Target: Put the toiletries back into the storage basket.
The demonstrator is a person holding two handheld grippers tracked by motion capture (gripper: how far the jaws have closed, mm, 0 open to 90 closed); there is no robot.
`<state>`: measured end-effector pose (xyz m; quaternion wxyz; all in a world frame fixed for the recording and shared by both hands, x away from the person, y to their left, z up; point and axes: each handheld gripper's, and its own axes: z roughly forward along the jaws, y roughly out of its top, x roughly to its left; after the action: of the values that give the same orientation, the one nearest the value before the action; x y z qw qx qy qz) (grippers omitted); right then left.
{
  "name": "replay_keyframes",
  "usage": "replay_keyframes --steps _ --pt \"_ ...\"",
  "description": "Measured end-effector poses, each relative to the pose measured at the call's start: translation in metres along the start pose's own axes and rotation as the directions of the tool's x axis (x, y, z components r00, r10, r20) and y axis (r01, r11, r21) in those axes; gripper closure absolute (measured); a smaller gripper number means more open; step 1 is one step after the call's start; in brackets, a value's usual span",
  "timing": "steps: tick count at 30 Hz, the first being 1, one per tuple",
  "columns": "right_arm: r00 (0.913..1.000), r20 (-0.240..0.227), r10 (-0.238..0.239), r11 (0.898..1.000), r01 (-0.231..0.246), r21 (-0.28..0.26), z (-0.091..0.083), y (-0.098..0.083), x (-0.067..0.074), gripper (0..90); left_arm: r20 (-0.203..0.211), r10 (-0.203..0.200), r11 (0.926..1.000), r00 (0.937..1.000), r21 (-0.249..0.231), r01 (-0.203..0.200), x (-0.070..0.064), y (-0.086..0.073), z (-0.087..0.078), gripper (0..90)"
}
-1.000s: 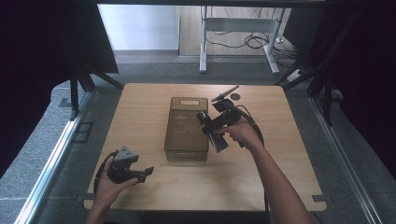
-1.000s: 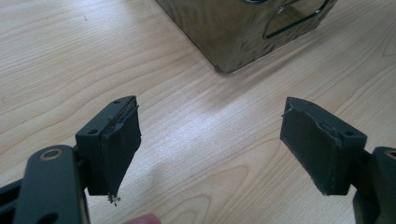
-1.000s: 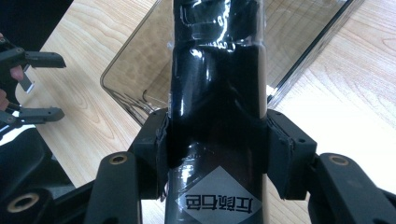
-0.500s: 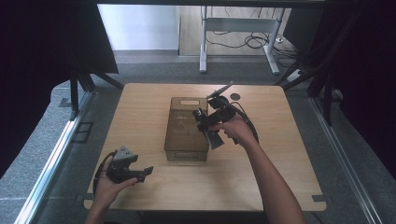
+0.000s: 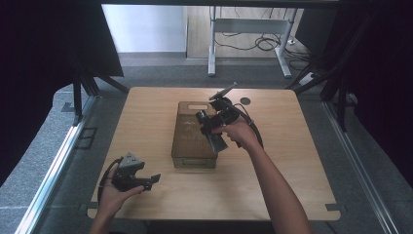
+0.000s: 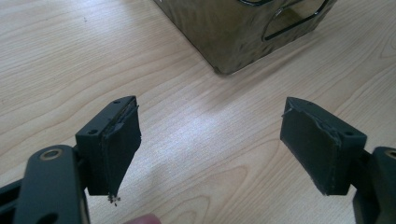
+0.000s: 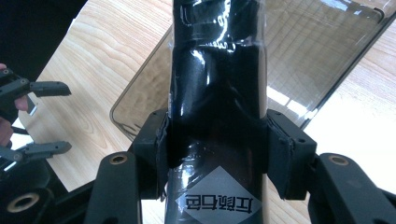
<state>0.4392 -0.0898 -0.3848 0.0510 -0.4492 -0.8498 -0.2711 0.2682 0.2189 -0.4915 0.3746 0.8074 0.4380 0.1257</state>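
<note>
1. Table (image 5: 146,112): a light wooden top, square to the onlooker, with a small dark round mark (image 5: 245,101) near its far edge.
2. Bin (image 5: 194,134): a smoke-tinted, see-through rectangular container stands at the middle of the table, long side running away from the person, with a handle slot in its far end wall. In the left gripper view one lower corner of it (image 6: 243,32) rests on the wood ahead of the jaws.
3. Right gripper (image 5: 214,136): held in the person's right hand above the right-hand rim of the bin, jaws pointing toward the person's side. Its jaws are clamped on a black packet; in the right gripper view (image 7: 217,149) both pads press flat against the packet's sides.
4. Black packet (image 7: 217,79): glossy, wrapped in shiny film, with a grey diamond label bearing characters near the jaws. It extends from the jaws out over the open bin. In the high view it shows as a dark slab (image 5: 217,142) at the bin's right rim.
5. Left gripper (image 5: 148,179): held low at the near left corner of the table, well apart from the bin. Its jaws stand wide apart with bare wood between them (image 6: 210,140).
</note>
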Motion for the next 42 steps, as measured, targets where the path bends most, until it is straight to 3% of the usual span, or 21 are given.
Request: replay_keyframes --steps 22,42 --pt "0.9966 -0.018 0.08 0.996 -0.08 0.032 0.039 0.021 0.004 46.8 0.012 0.003 1.0 0.9999 0.004 -0.003 0.001 0.0 0.001 20.5" --pt "0.9861 -0.03 0.163 0.986 -0.162 0.051 0.07 0.03 0.003 46.8 0.015 -0.001 1.0 0.9999 0.002 0.001 0.001 -0.001 0.002 20.5"
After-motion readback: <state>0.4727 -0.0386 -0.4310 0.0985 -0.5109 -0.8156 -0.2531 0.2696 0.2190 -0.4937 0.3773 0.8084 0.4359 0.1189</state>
